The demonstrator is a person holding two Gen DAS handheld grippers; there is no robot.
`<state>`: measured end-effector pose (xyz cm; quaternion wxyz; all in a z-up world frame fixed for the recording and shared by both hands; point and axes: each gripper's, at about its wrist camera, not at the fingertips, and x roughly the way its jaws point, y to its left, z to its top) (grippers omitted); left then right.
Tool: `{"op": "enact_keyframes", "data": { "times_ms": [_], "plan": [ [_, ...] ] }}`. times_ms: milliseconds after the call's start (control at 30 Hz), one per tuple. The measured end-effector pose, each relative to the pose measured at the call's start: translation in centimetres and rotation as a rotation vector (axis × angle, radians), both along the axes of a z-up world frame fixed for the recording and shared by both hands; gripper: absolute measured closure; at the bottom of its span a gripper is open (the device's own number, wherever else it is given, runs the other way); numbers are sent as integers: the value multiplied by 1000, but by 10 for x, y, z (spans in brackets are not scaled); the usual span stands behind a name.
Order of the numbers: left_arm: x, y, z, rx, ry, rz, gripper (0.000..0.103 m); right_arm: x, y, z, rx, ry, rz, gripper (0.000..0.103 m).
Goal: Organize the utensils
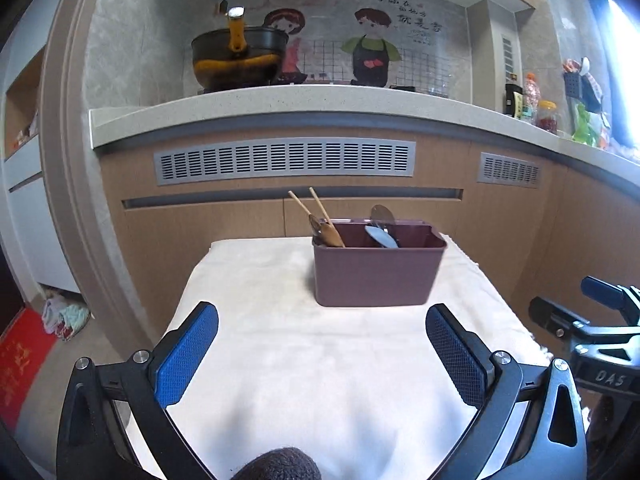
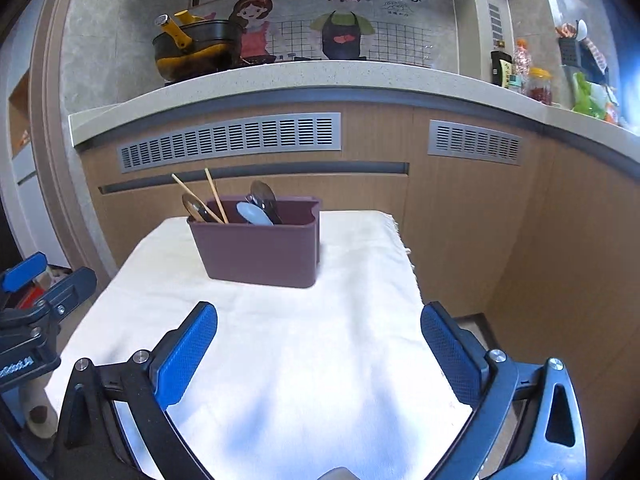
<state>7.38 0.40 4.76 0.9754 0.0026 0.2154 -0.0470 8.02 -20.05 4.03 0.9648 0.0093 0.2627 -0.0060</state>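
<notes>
A maroon plastic utensil holder [image 1: 374,272] [image 2: 260,252] stands on a table with a white cloth [image 1: 320,360] [image 2: 300,360], toward its far end. Inside it lean wooden chopsticks [image 1: 320,208] [image 2: 214,196], a wooden spoon [image 1: 330,236], a pale blue spoon [image 1: 382,236] [image 2: 254,213] and a metal spoon [image 1: 382,214] [image 2: 263,192]. My left gripper [image 1: 322,332] is open over the near cloth with nothing between its blue pads. My right gripper [image 2: 318,330] is open too and holds nothing. Each gripper shows at the edge of the other's view.
Behind the table runs a wooden cabinet front with grey vents [image 1: 284,160] under a pale countertop [image 1: 280,100]. A black pan with a yellow handle [image 1: 240,56] sits on it, jars and bottles [image 1: 546,114] at the right. Clothes [image 1: 66,316] and a red mat lie on the floor at left.
</notes>
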Motion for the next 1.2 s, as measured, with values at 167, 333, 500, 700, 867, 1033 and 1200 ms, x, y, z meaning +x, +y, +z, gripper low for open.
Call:
{"op": "enact_keyframes", "data": {
  "times_ms": [167, 333, 500, 700, 867, 1033, 1200],
  "plan": [
    [-14, -7, -4, -4, 27, -18, 0, -15, -1, 4, 2, -20, -11, 1],
    [-19, -7, -4, -8, 41, -20, 0, -25, 1, 4, -36, -35, -12, 0],
    [-23, -5, -2, -9, 35, -11, 0, -27, -1, 6, -32, -42, -12, 1],
    [-22, -5, -3, -9, 43, -9, 0, -26, -3, 6, -29, -39, -14, 1],
    [-22, -7, -4, 0, 49, -13, 0, -26, -3, 6, -31, -36, -10, 1],
    [-22, -8, -4, -1, 53, -13, 0, -26, -2, 5, -33, -39, -9, 0],
    [-21, -9, -6, 2, 60, -17, 0, -26, -1, 5, -36, -40, -9, 1]
  ]
}}
